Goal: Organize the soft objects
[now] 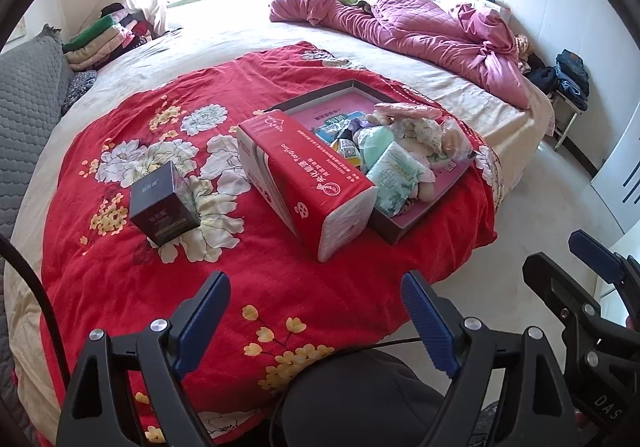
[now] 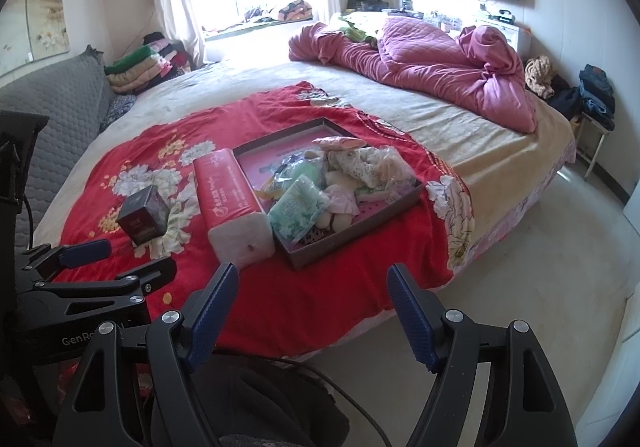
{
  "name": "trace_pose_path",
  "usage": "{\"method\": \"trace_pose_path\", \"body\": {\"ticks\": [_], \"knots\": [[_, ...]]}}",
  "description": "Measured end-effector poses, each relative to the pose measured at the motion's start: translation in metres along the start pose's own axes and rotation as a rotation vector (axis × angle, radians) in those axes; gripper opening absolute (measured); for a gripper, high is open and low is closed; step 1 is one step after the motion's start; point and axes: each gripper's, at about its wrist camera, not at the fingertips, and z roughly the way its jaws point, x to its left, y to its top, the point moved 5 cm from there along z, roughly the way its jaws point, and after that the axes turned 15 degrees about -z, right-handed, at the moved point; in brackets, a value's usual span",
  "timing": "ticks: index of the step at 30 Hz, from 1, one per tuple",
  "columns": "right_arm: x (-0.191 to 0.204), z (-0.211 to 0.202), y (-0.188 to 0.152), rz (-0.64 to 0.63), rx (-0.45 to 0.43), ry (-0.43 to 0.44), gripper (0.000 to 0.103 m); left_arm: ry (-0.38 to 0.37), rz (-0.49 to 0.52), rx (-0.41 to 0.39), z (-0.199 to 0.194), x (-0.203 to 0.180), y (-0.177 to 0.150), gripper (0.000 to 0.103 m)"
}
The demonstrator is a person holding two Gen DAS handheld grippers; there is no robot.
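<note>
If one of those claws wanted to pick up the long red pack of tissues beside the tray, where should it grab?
Probably across the middle of the long red tissue pack, coming from above with a finger on each long side. It lies flat on the red floral blanket, its far long side against the shallow dark tray, so that finger has little room. The soft wrap should give.

Left gripper (image 1: pixel 316 289) and right gripper (image 2: pixel 312 281) in matte black frames, ribbed blue pads (image 2: pixel 412 321), round silver screws (image 1: pixel 472 323), thin black cable (image 2: pixel 352 387), white "GenRo" lettering.
</note>
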Motion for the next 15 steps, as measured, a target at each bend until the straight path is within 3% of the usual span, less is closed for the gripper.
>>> {"method": "trace_pose_path", "body": {"ticks": [15], "knots": [[-0.0038, 0.0058, -0.0042, 0.013, 0.023, -0.005, 0.078, 0.012, 0.008, -0.006, -0.0023, -0.0003, -0.0004, 0.087]]}}
